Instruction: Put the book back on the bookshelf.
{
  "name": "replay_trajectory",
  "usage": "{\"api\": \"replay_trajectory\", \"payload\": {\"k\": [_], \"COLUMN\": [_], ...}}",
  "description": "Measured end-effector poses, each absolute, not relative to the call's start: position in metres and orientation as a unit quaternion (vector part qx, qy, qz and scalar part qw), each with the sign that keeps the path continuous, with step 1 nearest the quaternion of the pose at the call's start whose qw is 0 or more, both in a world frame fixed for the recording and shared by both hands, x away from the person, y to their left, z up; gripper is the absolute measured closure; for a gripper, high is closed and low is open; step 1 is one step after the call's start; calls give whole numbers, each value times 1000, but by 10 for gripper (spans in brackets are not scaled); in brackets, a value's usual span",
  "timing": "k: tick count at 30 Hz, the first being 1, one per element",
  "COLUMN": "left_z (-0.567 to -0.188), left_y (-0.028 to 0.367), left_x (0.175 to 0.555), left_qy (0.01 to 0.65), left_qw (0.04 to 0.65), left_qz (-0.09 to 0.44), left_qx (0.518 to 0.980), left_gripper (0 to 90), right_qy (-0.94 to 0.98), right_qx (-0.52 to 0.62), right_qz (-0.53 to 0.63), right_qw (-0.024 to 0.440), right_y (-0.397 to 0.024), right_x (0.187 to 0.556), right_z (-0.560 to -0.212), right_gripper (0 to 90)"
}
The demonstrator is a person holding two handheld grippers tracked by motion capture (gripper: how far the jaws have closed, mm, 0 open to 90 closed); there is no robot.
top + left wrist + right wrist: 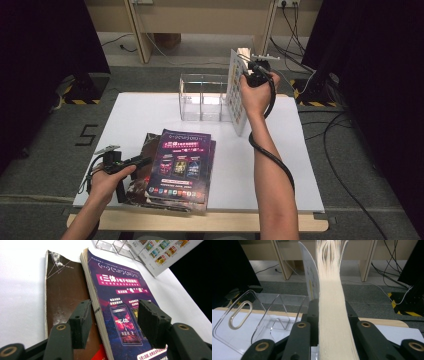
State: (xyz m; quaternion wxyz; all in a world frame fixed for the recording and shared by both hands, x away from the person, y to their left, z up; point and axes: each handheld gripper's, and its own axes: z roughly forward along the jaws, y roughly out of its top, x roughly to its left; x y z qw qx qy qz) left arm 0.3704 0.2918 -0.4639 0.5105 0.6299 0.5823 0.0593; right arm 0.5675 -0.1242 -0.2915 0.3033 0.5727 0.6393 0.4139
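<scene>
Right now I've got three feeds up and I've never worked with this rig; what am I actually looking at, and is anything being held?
No robot: a person holds a two-jaw gripper in each hand. The high view looks down on a white table. On it stand a clear acrylic rack and a pile of books, a purple-covered book on top and a brown book beneath. The other two feeds ride on the grippers, looking along their black jaws. The right gripper is shut on a white book, held upright beside the rack. The left gripper is open, its jaws either side of the purple book's edge.
</scene>
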Motion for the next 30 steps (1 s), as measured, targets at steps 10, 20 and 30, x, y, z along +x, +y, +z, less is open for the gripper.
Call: {"api": "replay_trajectory", "payload": {"k": [10,20,30], "left_z": [-464,-464,-463], "left_y": [292,289,288], "left_x": [370,369,369], "left_qy": [582,579,578], "left_qw": [511,510,511], "left_qz": [59,57,58], "left_qx": [630,633,633], "left_gripper": [440,440,440], "right_qy": [641,658,666], "right_qx": [568,562,561], "right_qz": [410,399,394], "right_qw": [314,303,293], "right_y": [-121,-124,-126], "right_x": [573,573,565], "right_z": [-297,-296,-296], "right_gripper": [739,700,674]}}
